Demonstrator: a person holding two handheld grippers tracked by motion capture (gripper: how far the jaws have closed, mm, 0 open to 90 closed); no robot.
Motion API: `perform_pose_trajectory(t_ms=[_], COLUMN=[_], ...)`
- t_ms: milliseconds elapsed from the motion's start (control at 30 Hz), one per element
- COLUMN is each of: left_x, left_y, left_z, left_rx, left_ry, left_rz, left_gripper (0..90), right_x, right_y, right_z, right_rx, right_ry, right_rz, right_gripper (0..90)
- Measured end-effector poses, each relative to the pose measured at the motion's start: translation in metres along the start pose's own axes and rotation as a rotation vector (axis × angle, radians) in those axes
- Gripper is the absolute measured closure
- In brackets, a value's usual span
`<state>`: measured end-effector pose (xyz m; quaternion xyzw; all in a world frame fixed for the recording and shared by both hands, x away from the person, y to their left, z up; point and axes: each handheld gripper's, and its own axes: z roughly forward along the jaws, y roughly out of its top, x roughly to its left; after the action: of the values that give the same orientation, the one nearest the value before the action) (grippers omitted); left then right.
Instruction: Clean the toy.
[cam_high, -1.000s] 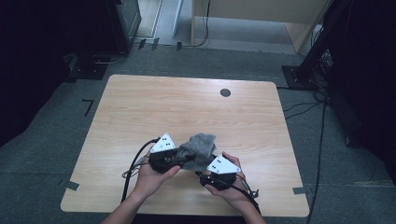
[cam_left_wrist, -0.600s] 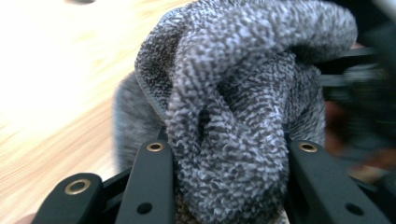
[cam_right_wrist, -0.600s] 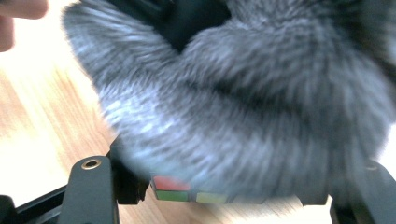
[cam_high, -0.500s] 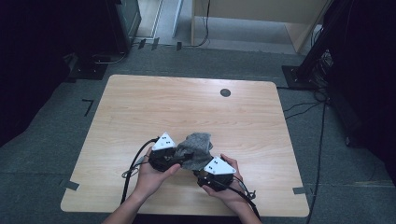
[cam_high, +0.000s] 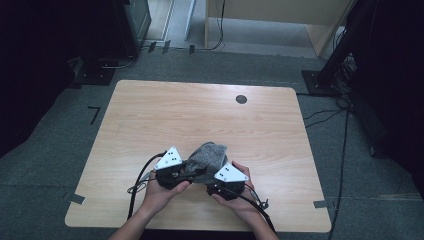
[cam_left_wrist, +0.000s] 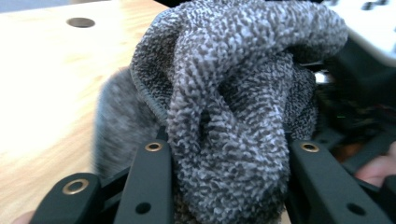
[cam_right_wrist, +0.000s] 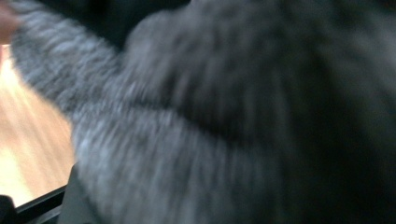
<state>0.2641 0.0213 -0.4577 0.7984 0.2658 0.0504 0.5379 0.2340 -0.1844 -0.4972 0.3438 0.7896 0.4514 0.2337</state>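
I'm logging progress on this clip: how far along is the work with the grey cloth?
Done: the grey cloth is bunched up off the table, between both tongs. In hand: the left tongs have thick folds between their jaws, which have just been opening a little; the right tongs are buried in cloth, grip unclear. Left: no neat fold or flat layer shows yet.

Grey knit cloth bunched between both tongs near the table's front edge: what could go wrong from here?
1. The left tongs have just been opening with the grey knit cloth bunched between their jaws; it may slip free and drop onto the table.
2. The right tongs sit buried in cloth, their view blurred, so that grip can't be checked.
3. Loose loops could snag on the jaws.
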Motion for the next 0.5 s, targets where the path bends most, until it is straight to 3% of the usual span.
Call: perform_pose_trajectory(t_ms=[100, 200, 233, 267, 333, 433, 500], left_x=[-0.006, -0.005, -0.005, 0.002, 0.006, 0.001, -0.007], left_y=[-0.002, -0.003, -0.003, -0.003, -0.003, -0.001, 0.000], left_z=[0.011, 0.012, 0.012, 0.008, 0.006, 0.008, 0.013], left_rx=[0.037, 0.040, 0.040, 0.022, 0.017, 0.013, 0.029], left_ry=[0.070, 0.147, 0.147, 0.183, 0.178, 0.103, 0.141], left_rz=[0.033, 0.026, 0.026, -0.021, -0.046, -0.050, -0.030], left_gripper=[63.7, 68.5, 69.3, 70.1, 70.4, 70.1, 69.7], right_x=[0.001, 0.001, 0.001, 0.002, 0.002, 0.001, 0.002], right_y=[0.001, -0.001, -0.001, -0.002, -0.002, -0.002, -0.003], right_z=[0.003, 0.003, 0.003, 0.000, -0.002, -0.002, -0.001], right_rx=[0.031, 0.049, 0.049, 0.033, 0.029, 0.021, 0.026], right_ry=[-0.032, -0.050, -0.050, -0.038, -0.042, -0.035, -0.044], right_rz=[-0.025, -0.034, -0.034, -0.009, -0.011, -0.001, 0.001], right_gripper=[34.4, 34.5, 34.5, 34.4, 34.4, 34.5, 34.5])
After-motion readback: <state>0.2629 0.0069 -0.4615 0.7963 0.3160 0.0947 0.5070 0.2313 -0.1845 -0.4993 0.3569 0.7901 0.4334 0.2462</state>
